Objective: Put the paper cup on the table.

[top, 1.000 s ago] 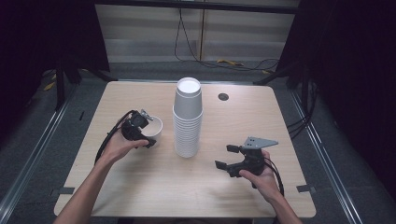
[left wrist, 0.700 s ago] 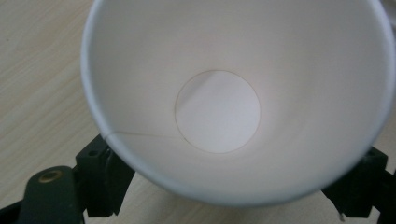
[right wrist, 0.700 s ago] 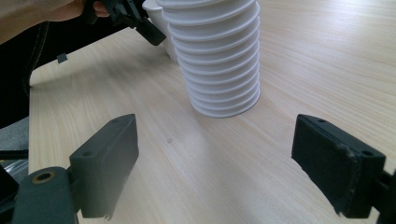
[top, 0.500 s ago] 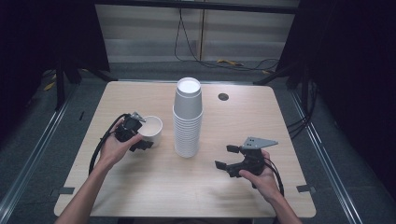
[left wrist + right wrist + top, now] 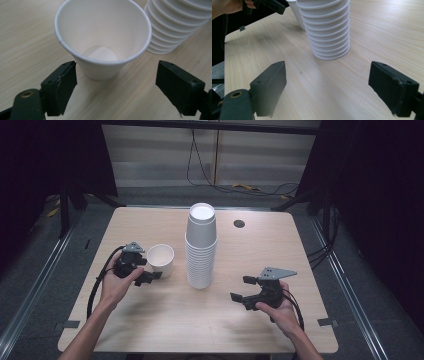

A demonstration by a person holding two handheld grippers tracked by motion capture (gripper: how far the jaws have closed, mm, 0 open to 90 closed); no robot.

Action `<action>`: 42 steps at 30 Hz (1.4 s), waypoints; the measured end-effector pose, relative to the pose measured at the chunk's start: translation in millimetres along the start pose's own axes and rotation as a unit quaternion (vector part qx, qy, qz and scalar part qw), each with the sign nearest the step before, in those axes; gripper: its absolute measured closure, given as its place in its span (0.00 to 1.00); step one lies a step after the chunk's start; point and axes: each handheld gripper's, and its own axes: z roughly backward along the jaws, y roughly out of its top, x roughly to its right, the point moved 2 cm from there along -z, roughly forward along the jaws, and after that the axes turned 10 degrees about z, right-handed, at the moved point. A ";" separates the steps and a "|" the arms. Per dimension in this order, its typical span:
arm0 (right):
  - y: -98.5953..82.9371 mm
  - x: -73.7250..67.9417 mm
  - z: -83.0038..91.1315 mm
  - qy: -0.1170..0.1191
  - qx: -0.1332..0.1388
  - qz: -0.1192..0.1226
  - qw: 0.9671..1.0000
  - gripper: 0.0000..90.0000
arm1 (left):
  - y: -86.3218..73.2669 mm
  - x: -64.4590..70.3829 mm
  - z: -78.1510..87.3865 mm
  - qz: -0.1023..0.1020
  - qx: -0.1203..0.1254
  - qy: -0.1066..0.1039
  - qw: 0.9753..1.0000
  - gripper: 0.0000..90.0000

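Observation:
A single white paper cup [image 5: 160, 260] stands upright and empty on the wooden table [image 5: 165, 330], just left of a tall stack of white paper cups [image 5: 201, 247]. My left gripper [image 5: 150, 269] is open at the cup's near-left side. In the left gripper view the cup [image 5: 102, 40] sits slightly ahead of the wide-open jaws [image 5: 116, 85], untouched, with the stack [image 5: 175, 25] behind it. My right gripper [image 5: 241, 288] is open at the front right, holding nothing. Its view [image 5: 327, 85] looks at the base of the stack [image 5: 325, 27].
A small black round grommet [image 5: 239, 223] sits in the tabletop at the back right. Each gripper trails a black cable over the table's front part. Dark floor with cables and rails surrounds the table.
My left gripper has opened, let go of the single cup and drawn back to the left and toward the person. The cup now stands free. The right gripper has not moved.

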 end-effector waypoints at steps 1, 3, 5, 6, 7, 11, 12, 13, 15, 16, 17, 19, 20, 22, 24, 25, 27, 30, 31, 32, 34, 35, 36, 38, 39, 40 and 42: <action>0.0 -0.1 0.4 -0.001 0.000 -0.001 1.000 0.16 | -1.5 0.9 1.6 0.000 0.002 0.001 1.000 0.19; -0.1 0.6 1.1 -0.002 0.001 -0.002 1.000 0.17 | -6.0 2.5 4.2 0.002 0.002 -0.016 1.000 0.19; -0.2 1.1 1.5 -0.004 0.002 -0.001 1.000 0.17 | -10.0 5.0 5.0 0.011 -0.003 -0.011 1.000 0.19; -0.3 1.5 1.6 -0.004 0.001 -0.003 1.000 0.17 | -11.9 6.3 5.7 0.012 0.001 -0.012 1.000 0.19; -0.3 1.6 1.7 -0.004 0.001 -0.005 1.000 0.17 | -13.5 7.9 5.8 0.013 0.003 -0.013 1.000 0.19; -0.4 1.1 1.2 -0.005 0.000 -0.003 1.000 0.17 | -19.4 15.3 9.1 -0.001 0.009 -0.010 1.000 0.19; -0.4 1.0 1.4 -0.005 0.001 -0.002 1.000 0.17 | -20.4 16.1 10.1 -0.005 0.010 -0.014 1.000 0.19; -0.3 0.8 1.9 -0.006 0.001 -0.001 1.000 0.17 | -21.9 18.0 10.8 -0.006 0.011 -0.017 1.000 0.19; 0.0 1.2 2.9 -0.008 0.004 -0.001 1.000 0.17 | -27.0 23.9 11.6 -0.005 0.018 -0.013 1.000 0.19; -0.1 1.6 3.4 -0.010 0.004 -0.002 1.000 0.17 | -29.1 25.9 11.5 -0.012 0.017 -0.015 1.000 0.19; -0.2 1.9 3.4 -0.011 0.003 -0.003 1.000 0.17 | -31.6 29.0 12.4 -0.017 0.024 -0.018 0.999 0.19; -0.7 2.5 2.8 -0.011 0.003 -0.006 1.000 0.17 | -34.6 33.3 13.3 -0.013 0.043 -0.025 0.999 0.19; -1.0 2.2 2.0 -0.011 0.003 -0.005 1.000 0.17 | -35.5 34.7 13.6 -0.015 0.043 -0.026 0.999 0.19; -1.2 0.8 1.3 -0.010 0.002 -0.004 1.000 0.17 | -38.3 39.1 13.7 -0.017 0.049 -0.028 0.998 0.19; -1.3 0.1 1.3 -0.009 0.002 -0.001 1.000 0.17 | -41.7 42.4 13.6 -0.015 0.053 -0.036 0.998 0.19; -1.2 0.1 1.5 -0.010 0.003 -0.002 1.000 0.17 | -43.5 43.6 13.2 -0.014 0.058 -0.039 0.997 0.19; -1.2 0.8 2.0 -0.011 0.005 -0.005 1.000 0.17 | -49.3 45.2 9.7 -0.012 0.057 -0.038 0.998 0.18; -2.1 0.5 3.0 -0.012 0.005 -0.004 1.000 0.17 | -55.7 49.3 6.0 0.000 0.060 -0.053 0.997 0.19; -2.3 0.6 3.3 -0.013 0.006 -0.004 1.000 0.17 | -57.0 51.0 5.0 -0.001 0.061 -0.056 0.997 0.19; -2.5 0.7 3.6 -0.013 0.006 -0.005 1.000 0.17 | -58.1 53.1 4.1 0.000 0.061 -0.060 0.996 0.19; -2.4 1.1 3.9 -0.014 0.008 -0.007 1.000 0.17 | -58.8 56.2 3.0 -0.001 0.065 -0.067 0.996 0.18; -2.5 1.0 3.8 -0.014 0.008 -0.008 1.000 0.17 | -58.9 58.1 3.0 -0.001 0.070 -0.067 0.995 0.18; -2.7 0.8 3.3 -0.014 0.007 -0.006 1.000 0.17 | -59.1 59.5 3.0 0.001 0.075 -0.073 0.995 0.18; -3.0 0.0 2.9 -0.014 0.008 -0.008 1.000 0.16 | -59.3 63.9 3.7 -0.002 0.088 -0.081 0.993 0.18; -3.5 -1.1 2.6 -0.009 0.008 -0.008 1.000 0.16 | -59.3 66.9 4.5 -0.009 0.098 -0.081 0.992 0.18; -4.0 -1.8 2.1 -0.010 0.008 -0.007 1.000 0.16 | -59.6 69.2 4.5 -0.012 0.101 -0.085 0.991 0.18; -5.3 -3.3 1.2 -0.010 0.006 -0.007 1.000 0.16 | -64.1 75.6 0.7 -0.005 0.100 -0.102 0.990 0.18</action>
